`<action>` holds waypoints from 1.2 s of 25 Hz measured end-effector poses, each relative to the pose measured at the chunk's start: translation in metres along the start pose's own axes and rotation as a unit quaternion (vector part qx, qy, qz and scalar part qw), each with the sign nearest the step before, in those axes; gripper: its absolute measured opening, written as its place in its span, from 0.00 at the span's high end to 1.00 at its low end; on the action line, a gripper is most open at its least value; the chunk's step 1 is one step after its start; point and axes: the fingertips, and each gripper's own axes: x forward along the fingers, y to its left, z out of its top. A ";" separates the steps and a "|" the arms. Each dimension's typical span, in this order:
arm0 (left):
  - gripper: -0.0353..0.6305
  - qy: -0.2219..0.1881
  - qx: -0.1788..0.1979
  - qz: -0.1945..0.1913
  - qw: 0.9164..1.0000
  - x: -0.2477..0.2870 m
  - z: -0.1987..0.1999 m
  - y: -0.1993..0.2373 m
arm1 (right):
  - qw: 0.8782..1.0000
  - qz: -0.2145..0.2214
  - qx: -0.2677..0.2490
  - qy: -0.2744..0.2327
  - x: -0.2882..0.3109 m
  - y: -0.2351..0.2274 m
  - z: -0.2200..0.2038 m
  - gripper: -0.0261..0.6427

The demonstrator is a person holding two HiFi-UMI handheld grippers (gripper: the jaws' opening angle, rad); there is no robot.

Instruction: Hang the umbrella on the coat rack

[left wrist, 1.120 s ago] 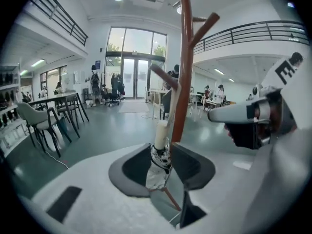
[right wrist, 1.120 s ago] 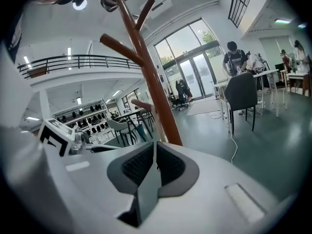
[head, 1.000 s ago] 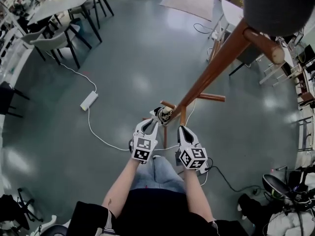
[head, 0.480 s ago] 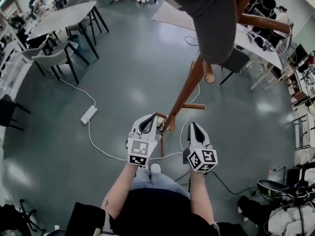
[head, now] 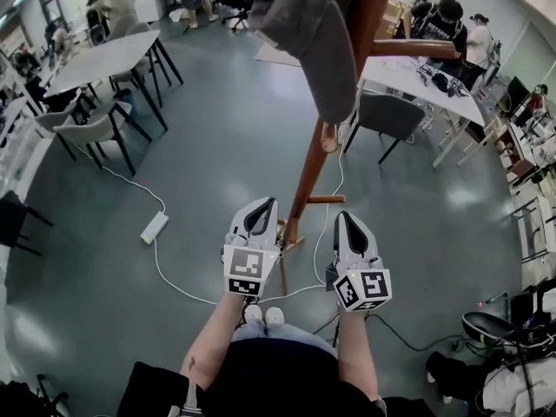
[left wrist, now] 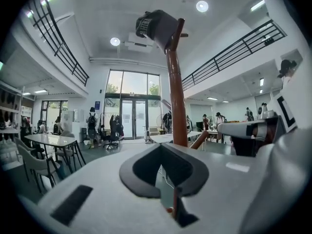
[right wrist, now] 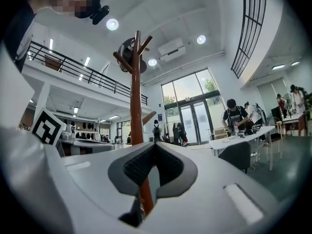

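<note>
The brown wooden coat rack (head: pixel 317 159) stands just ahead of me, a grey cap (head: pixel 317 33) on its upper pegs. Its pole (left wrist: pixel 175 96) rises behind the left jaws and also behind the right ones (right wrist: pixel 136 96). My left gripper (head: pixel 265 205) is shut beside the rack's foot. Of the umbrella I see only a small patterned bit (head: pixel 280 230) under that gripper's tip and a thin scrap low between its jaws; the rest is hidden. My right gripper (head: pixel 341 218) is shut next to it, with nothing seen between its jaws.
A white power strip (head: pixel 154 226) with its cable lies on the floor to the left. Tables and chairs (head: pixel 113 55) stand at the back left. A grey chair (head: pixel 387 115) and a table with people (head: pixel 417 76) are at the back right.
Both grippers have risen together beside the rack's pole. The left jaws, open at the patterned umbrella a second ago, have shut. More of the rack's top and the cap now shows.
</note>
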 end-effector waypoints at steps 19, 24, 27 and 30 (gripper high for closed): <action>0.94 -0.018 0.008 -0.013 1.000 0.012 0.025 -0.008 | 1.000 0.013 -0.004 -0.016 0.013 0.003 0.020 0.94; 0.94 -0.016 0.006 -0.017 1.000 0.015 0.024 -0.006 | 1.000 0.014 -0.005 -0.016 0.017 0.003 0.021 0.94; 0.94 -0.014 0.005 -0.018 1.000 0.017 0.025 -0.006 | 1.000 0.016 -0.008 -0.016 0.020 0.003 0.022 0.94; 0.94 -0.010 0.005 -0.019 1.000 0.019 0.024 -0.006 | 1.000 0.018 -0.008 -0.015 0.021 0.003 0.022 0.94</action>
